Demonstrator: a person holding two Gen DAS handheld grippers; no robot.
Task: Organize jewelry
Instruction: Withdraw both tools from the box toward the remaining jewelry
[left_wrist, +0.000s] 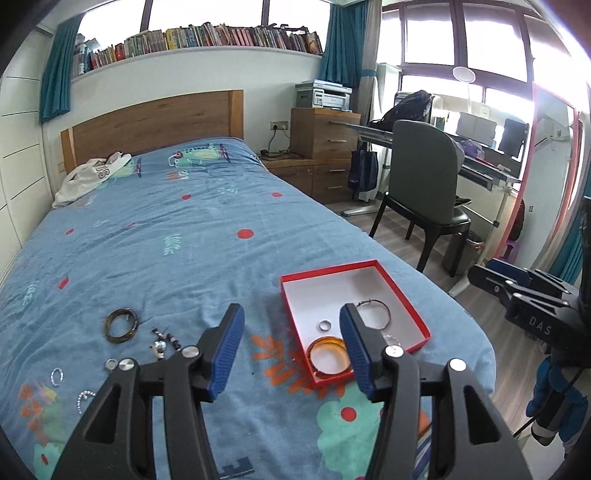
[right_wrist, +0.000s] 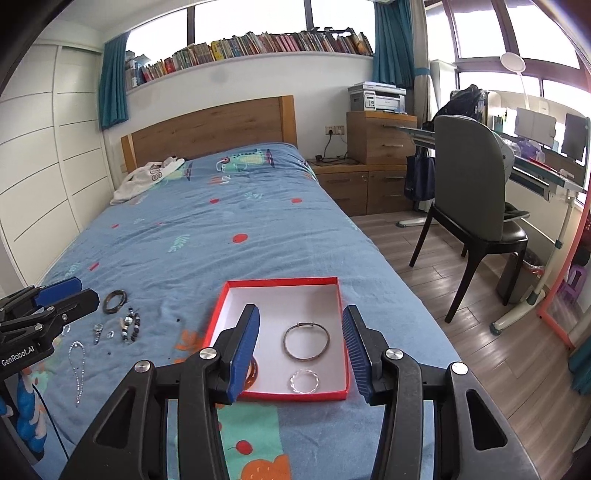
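A red box (left_wrist: 399, 291) (right_wrist: 343, 332) with a white inside lies on the blue bed. In it are an orange bangle (left_wrist: 328, 357) (right_wrist: 253, 371), a thin dark bangle (left_wrist: 375, 314) (right_wrist: 306, 341), a small ring (left_wrist: 325, 325) and a clear twisted bangle (right_wrist: 304, 381). Left of the box lie a brown bangle (left_wrist: 122, 325) (right_wrist: 114, 301), a beaded piece (left_wrist: 166, 339) (right_wrist: 131, 326), a silver chain (right_wrist: 77, 363) and small pieces. My left gripper (left_wrist: 291, 350) is open and empty above the box's left edge. My right gripper (right_wrist: 301, 347) is open and empty above the box.
The bed (left_wrist: 184, 240) runs back to a wooden headboard (left_wrist: 155, 122), with a white garment (left_wrist: 88, 177) near it. The bed's right edge drops to a wood floor with a grey chair (left_wrist: 424, 192) (right_wrist: 476, 195), a desk (right_wrist: 535, 170) and drawers (left_wrist: 325, 136).
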